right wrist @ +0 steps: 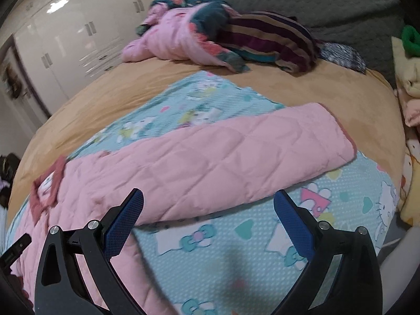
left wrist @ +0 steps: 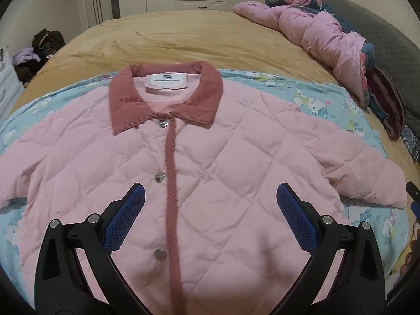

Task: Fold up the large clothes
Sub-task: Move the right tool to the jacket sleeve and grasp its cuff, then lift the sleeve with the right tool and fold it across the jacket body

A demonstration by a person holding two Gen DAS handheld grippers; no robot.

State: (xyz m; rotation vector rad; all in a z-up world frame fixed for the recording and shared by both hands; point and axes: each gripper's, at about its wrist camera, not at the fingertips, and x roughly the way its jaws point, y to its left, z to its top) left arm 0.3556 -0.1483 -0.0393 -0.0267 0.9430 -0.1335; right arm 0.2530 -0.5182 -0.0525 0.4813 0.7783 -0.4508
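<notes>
A pink quilted jacket (left wrist: 231, 157) with a dusty-red corduroy collar (left wrist: 168, 97) lies flat, front up and buttoned, on a light blue cartoon blanket (left wrist: 328, 99). My left gripper (left wrist: 210, 197) is open and empty, above the jacket's lower front. In the right wrist view the jacket's right sleeve (right wrist: 236, 157) stretches out over the blanket (right wrist: 236, 249). My right gripper (right wrist: 208, 202) is open and empty, just below the sleeve's lower edge. The right gripper's tip shows at the right edge of the left wrist view (left wrist: 413, 197).
The bed has a tan sheet (left wrist: 183, 34). A pile of pink and patterned bedding (left wrist: 315, 26) lies by the grey headboard (right wrist: 302, 2). White wardrobes (right wrist: 65, 34) stand behind. A bag and clothes (left wrist: 39, 50) sit on the floor at left.
</notes>
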